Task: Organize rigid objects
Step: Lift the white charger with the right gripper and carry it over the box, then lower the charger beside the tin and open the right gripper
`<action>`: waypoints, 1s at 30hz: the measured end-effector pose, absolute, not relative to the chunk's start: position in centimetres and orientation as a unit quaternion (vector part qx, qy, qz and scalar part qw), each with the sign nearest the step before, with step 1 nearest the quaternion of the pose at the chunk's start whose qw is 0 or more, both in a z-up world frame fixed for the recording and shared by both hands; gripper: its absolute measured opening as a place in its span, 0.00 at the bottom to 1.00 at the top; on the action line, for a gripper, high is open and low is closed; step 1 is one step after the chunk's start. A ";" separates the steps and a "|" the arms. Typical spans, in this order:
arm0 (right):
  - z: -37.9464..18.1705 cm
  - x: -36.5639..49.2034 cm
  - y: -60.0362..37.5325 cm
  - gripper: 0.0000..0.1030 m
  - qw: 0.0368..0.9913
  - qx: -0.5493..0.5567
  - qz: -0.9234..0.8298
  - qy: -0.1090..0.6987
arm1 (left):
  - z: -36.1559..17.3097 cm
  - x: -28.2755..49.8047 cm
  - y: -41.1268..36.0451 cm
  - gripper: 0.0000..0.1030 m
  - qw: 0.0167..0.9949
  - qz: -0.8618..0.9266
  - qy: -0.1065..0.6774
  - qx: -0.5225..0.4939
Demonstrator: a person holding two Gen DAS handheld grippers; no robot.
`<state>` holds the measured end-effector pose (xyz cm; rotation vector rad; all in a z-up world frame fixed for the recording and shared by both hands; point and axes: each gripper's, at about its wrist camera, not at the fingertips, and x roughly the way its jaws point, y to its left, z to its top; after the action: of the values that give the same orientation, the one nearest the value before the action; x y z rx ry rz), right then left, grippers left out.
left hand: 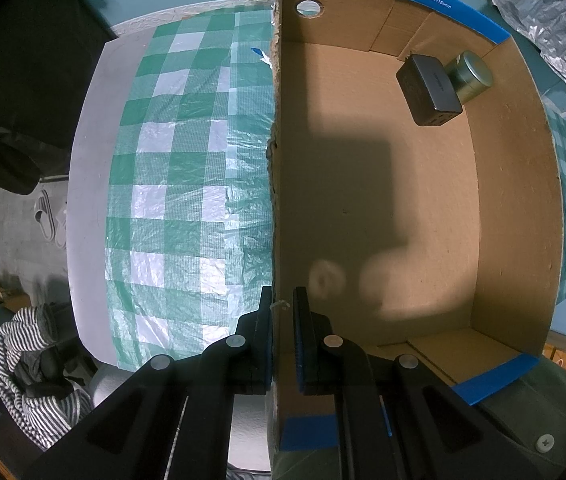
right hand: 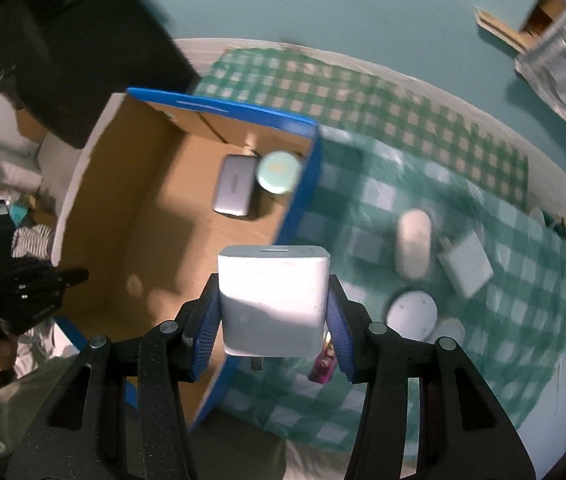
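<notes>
My left gripper is shut on the near side wall of the cardboard box, which has blue-taped rims. On the box floor, at the far right corner, lie a dark grey charger block and a round tin. My right gripper is shut on a white charger cube, lifted above the box's blue right wall. The right wrist view also shows the grey charger and the tin inside the box.
On the green checked cloth right of the box lie a white oval case, a white plug adapter, a round white lid and a small pink item. A black object stands behind the box. A foil bag lies far right.
</notes>
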<state>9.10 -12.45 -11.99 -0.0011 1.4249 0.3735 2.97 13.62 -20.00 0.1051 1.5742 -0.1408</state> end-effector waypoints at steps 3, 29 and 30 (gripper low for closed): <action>-12.0 9.7 -11.0 0.48 0.740 -0.014 0.183 0.647 | -20.0 3.0 13.6 0.08 0.703 -0.063 0.707 0.047; -16.8 10.5 -3.9 0.48 0.693 -0.146 0.261 0.656 | -19.9 2.9 14.0 0.08 0.703 -0.059 0.707 0.043; -16.9 10.5 -3.9 0.48 0.692 -0.147 0.262 0.657 | -19.9 3.0 14.0 0.08 0.704 -0.059 0.707 0.042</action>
<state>10.45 -3.87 -16.88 -0.3275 1.4679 0.5849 2.96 14.02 -19.87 0.0941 1.5725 -0.1304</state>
